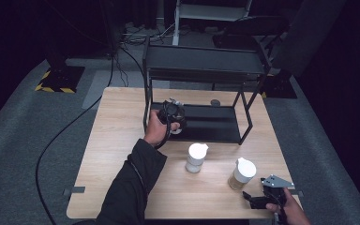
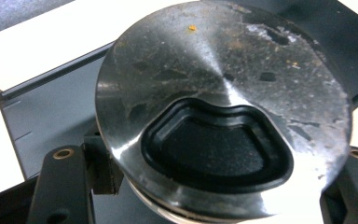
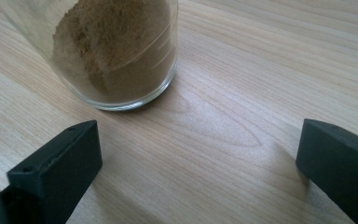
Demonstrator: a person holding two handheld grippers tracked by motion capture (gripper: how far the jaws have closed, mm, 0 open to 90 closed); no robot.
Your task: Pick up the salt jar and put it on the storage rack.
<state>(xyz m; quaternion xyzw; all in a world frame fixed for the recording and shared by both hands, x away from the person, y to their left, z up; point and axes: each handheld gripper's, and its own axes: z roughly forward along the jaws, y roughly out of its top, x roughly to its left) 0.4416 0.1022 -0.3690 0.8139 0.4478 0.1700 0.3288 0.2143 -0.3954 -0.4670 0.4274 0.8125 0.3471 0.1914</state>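
The left gripper [image 1: 173,115] sits at the front left corner of the black rack [image 1: 206,63], at about eleven o'clock from the counter's [image 1: 122,136] middle; its fingers are clamped on a jar with a steel lid [image 2: 223,93], which is so close in the left gripper view that the jar's body is hidden beneath the lid and its contents cannot be made out; the lid's far edge is cut off. The right gripper [image 1: 258,199] rests at five o'clock, fingers [image 3: 56,163] apart on bare wood; just beyond stands a glass jar of brown powder [image 3: 116,51], top cut off there; a white-capped jar [image 1: 196,158] stands mid-counter.
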